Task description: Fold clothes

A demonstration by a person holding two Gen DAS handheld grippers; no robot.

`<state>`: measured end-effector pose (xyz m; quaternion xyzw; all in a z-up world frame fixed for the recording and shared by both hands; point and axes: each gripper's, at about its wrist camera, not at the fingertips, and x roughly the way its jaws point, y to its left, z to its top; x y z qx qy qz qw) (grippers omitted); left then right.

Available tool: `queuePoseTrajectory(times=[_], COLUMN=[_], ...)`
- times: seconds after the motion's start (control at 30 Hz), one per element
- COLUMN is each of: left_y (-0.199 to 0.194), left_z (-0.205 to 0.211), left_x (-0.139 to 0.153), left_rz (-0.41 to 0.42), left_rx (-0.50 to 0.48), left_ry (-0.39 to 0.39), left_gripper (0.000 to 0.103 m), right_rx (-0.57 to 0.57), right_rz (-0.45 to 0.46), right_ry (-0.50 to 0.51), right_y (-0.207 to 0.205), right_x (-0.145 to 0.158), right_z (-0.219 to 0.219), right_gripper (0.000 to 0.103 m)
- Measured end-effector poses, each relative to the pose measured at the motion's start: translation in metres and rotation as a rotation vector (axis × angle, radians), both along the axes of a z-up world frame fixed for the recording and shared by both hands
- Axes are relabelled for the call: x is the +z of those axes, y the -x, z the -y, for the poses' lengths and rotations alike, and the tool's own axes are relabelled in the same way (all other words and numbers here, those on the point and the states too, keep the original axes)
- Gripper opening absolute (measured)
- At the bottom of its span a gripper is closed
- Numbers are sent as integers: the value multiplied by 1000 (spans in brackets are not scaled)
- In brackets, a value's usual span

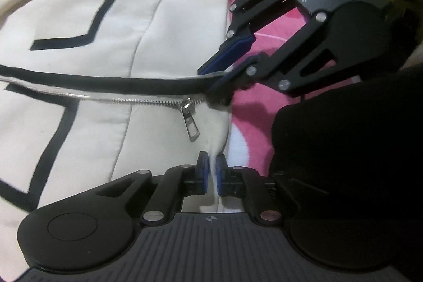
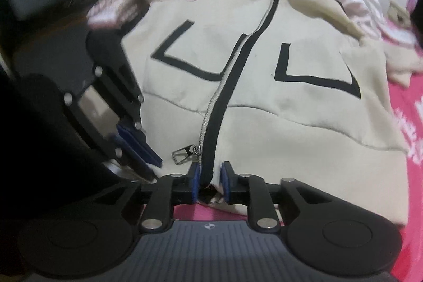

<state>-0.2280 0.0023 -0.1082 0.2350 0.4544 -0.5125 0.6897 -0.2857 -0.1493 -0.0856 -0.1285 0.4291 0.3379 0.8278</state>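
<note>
Jacket (image 2: 264, 102), cream with black trim, lies front-up and spread flat on the pink bed (image 2: 412, 123), zip (image 2: 208, 112) closed up the middle; it looks a soft, thickish fleece, light and limp, so it should drape and crease rather than hold a shape, and the metal zip will slide a little. Both tools are clenched on the bottom hem: the right tool (image 2: 210, 180) at the zip's foot, the left tool (image 1: 210, 177) just beside it, seemingly on the hem's cream edge; hem and shoulders are the sound places to hold.
</note>
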Motion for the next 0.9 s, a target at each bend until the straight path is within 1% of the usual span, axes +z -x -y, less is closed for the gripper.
queuePoseTrajectory(times=[0.07,0.17,0.23,0.33,0.37,0.4,0.47,0.53,0.6,0.67,0.73,0.8,0.83,0.87,0.9], left_y=[1,-5,-13,-36,-43,-48,-56,-59,-63,-63,-61,-63,-67,-71,-76], left_z=[-5,-20,-31,-40,-40,-35,-17,10,36,54,56,56,57,57,57], left_x=[5,16,26,44,50,54,59,54,42,21,10,8,9,11,13], left_rz=[-13,-43,-49,-4,11,25,41,34,13,-32,-38,-50,-73,-95,-118], left_rx=[27,93,154,245,268,277,271,237,198,186,171,156,162,167,173], left_ry=[-3,8,19,54,71,97,152,187,200,150,128,122,120,119,119], left_gripper=[16,19,19,20,21,21,22,22,23,23,23,23,23,23,23], right_rx=[-35,-120,-233,-416,-480,-529,-578,-588,-560,-550,-554,-502,-498,-488,-486], right_rz=[-56,-123,-110,-70,-54,-47,-24,-15,-26,-118,-210,-209,-225,-229,-203], right_ry=[-114,-269,-297,-319,-322,-317,-287,-261,-235,-126,-107,-47,-35,-61,-98], right_y=[-2,-8,-16,-29,-34,-42,-59,-77,-88,-93,-86,-84,-88,-92,-99], right_x=[11,27,36,48,50,51,53,49,38,7,-22,-11,-2,8,20], right_z=[14,44,72,118,134,147,161,165,162,157,160,158,158,160,164], right_gripper=[25,25,25,25,27,28,28,28,25,26,25,23,24,26,26])
